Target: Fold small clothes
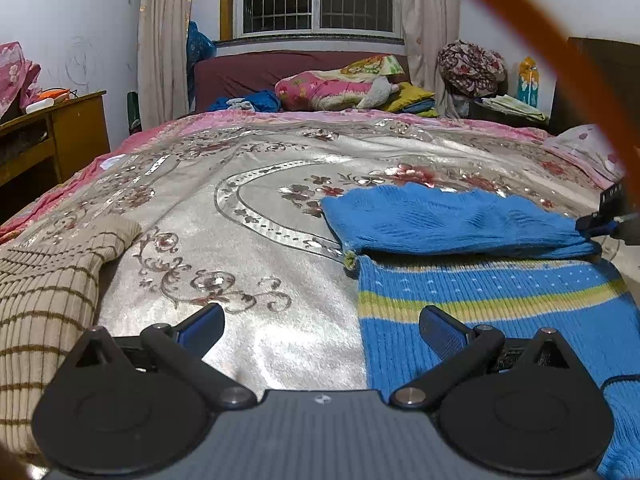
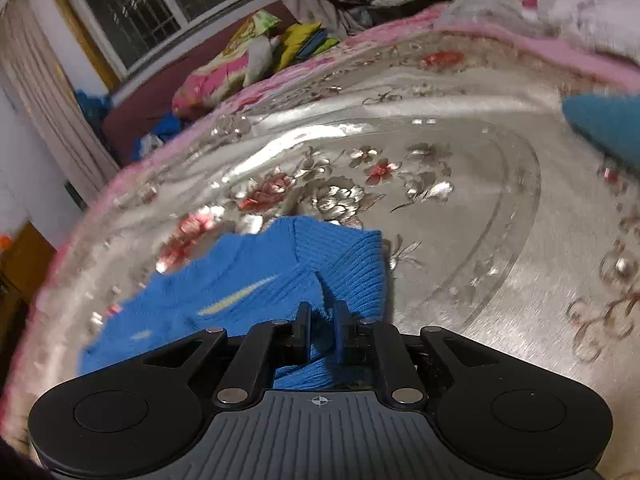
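Observation:
A small blue knit sweater (image 1: 460,280) with a yellow-green stripe lies on the silver floral bedspread (image 1: 240,208), its upper part folded over. My left gripper (image 1: 320,328) is open and empty, low over the bedspread at the sweater's left edge. My right gripper (image 2: 320,320) is shut on a fold of the blue sweater (image 2: 280,280) and holds it above the bedspread (image 2: 460,208). In the left wrist view the right gripper (image 1: 596,226) shows at the sweater's right end.
A beige striped garment (image 1: 44,292) lies at the left of the bed. Pillows and folded bedding (image 1: 340,88) are piled at the headboard. A wooden desk (image 1: 52,132) stands left of the bed. A teal cloth (image 2: 608,124) lies at right.

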`<state>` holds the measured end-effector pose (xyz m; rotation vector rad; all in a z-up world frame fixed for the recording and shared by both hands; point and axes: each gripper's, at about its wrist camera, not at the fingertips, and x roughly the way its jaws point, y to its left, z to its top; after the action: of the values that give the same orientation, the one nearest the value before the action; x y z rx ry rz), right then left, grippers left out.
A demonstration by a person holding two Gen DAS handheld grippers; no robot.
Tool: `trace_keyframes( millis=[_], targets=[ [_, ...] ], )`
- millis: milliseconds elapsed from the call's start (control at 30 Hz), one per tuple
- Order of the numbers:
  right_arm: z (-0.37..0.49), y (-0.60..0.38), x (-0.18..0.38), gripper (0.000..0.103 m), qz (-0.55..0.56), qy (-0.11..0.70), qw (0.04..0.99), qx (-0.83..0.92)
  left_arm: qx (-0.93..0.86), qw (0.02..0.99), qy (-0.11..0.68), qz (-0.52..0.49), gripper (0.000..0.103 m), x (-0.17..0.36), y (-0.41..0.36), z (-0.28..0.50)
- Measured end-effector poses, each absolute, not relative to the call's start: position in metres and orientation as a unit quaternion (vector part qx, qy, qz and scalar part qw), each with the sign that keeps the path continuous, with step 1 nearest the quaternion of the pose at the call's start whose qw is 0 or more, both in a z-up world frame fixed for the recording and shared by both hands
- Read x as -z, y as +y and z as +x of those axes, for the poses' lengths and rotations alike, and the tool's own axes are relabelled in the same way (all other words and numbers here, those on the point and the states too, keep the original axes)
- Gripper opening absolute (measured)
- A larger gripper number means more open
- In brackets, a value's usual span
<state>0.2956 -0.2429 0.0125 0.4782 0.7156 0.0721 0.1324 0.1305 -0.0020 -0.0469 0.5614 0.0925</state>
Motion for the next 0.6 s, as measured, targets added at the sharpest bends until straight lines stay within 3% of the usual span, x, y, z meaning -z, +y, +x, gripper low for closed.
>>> trace_keyframes(
  millis=[133, 233, 367, 600],
  targets=[
    [0.305, -0.254, -0.003, 0.028, 0.282, 0.366, 0.885, -0.051, -0.043, 0.960, 0.278, -0.013, 0.103, 0.000, 0.122, 0.133],
    [0.309, -0.251, 0.003, 0.030, 0.289, 0.372, 0.881, -0.055, -0.044, 0.960, 0.275, -0.009, 0.103, -0.002, 0.118, 0.132],
    [0.308, -0.244, -0.001, 0.008, 0.262, 0.365, 0.892, -0.052, -0.050, 0.959, 0.278, -0.006, 0.103, -0.003, 0.115, 0.132],
    [0.301, -0.258, -0.016, 0.006, 0.246, 0.333, 0.910, -0.032, -0.050, 0.958, 0.282, -0.008, 0.103, -0.003, 0.113, 0.133]
  ],
)
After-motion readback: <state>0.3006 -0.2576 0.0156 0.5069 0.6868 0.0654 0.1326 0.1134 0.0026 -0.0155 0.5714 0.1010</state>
